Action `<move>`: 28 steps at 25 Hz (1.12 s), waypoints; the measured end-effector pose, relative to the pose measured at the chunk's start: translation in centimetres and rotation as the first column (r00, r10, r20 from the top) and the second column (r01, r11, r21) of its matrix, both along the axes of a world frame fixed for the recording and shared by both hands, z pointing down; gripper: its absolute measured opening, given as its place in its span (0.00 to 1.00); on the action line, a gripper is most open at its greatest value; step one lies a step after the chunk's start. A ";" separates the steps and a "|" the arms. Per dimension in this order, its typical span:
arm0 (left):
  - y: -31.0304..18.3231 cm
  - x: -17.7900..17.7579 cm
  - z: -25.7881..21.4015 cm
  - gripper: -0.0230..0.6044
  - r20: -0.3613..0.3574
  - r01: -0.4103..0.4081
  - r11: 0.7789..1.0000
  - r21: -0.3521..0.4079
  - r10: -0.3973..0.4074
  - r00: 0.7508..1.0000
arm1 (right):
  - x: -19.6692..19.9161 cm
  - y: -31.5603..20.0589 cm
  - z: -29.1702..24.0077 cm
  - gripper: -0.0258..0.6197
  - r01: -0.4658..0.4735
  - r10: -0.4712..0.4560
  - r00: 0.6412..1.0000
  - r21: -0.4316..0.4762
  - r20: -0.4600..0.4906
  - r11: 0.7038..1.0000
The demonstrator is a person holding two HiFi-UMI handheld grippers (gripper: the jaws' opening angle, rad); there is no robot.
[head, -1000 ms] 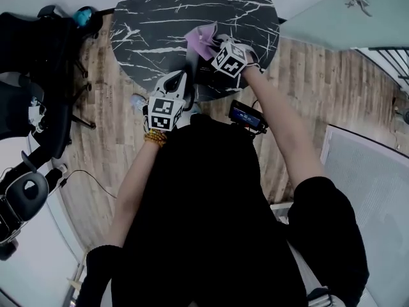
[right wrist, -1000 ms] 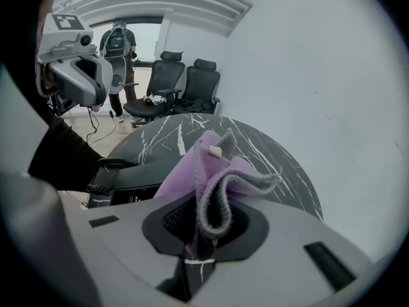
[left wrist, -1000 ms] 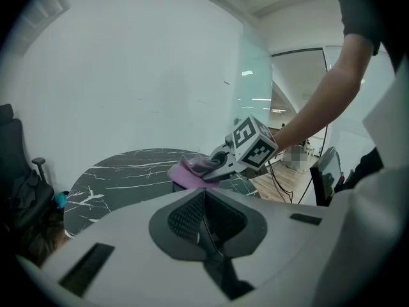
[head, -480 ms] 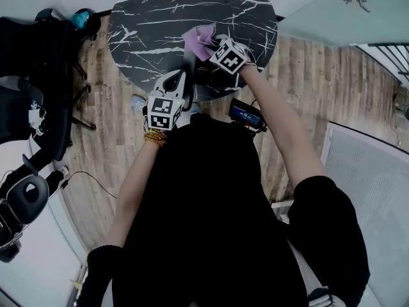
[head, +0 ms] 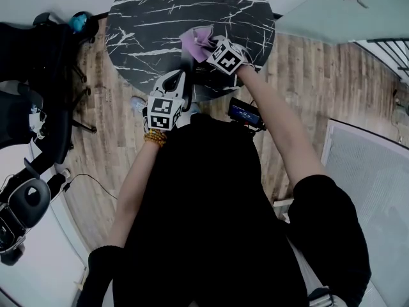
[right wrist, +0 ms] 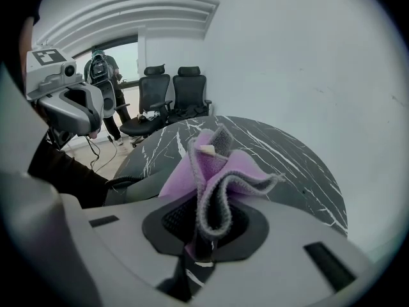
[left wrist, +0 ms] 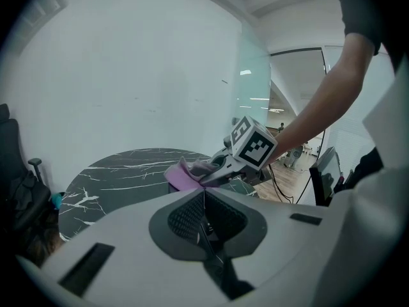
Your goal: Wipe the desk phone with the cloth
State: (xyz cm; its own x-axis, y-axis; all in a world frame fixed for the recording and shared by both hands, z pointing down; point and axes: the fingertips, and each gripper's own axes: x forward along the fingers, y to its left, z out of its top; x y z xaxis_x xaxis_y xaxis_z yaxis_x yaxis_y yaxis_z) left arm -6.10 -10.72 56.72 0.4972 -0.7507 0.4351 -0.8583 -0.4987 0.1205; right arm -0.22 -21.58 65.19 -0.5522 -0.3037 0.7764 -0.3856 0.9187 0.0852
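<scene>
A purple and grey cloth is bunched in my right gripper, which is shut on it over the near part of the round black marble table. From the right gripper view the cloth stands up folded between the jaws. The dark desk phone lies at the table's near edge, mostly hidden under the gripper; its coiled cord shows. My left gripper hovers at the table edge, left of the phone, jaws together and holding nothing. The left gripper view shows the cloth ahead of it.
Black office chairs stand left of the table on the wooden floor. A small black screen sits near the person's waist. A cable trails on the floor at the left. A glass wall rises at the right.
My right gripper and the cloth have shifted slightly left and farther over the table. The left gripper has stayed almost still.
</scene>
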 end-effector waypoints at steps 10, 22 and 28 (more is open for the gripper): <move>0.1 0.3 0.1 0.06 0.002 -0.005 1.000 0.001 0.005 1.000 | -0.2 1.6 0.8 0.12 -0.009 0.010 1.000 -0.034 0.024 0.999; 0.0 0.2 0.0 0.06 0.001 0.003 1.000 0.001 -0.003 1.000 | -0.5 3.2 1.5 0.12 0.009 -0.007 1.000 -0.059 0.024 0.998; 0.1 0.0 0.1 0.06 0.001 0.007 1.000 0.000 -0.007 1.000 | -0.6 3.9 1.8 0.12 0.007 -0.004 0.999 -0.082 0.035 0.997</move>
State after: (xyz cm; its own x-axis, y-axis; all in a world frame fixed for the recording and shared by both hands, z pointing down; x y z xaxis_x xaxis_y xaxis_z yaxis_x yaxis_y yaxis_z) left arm -6.05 -10.60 56.85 0.4919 -0.7538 0.4356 -0.8617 -0.4930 0.1201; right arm -0.83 -17.72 66.96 -0.5808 -0.2366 0.7789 -0.3818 0.9242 -0.0039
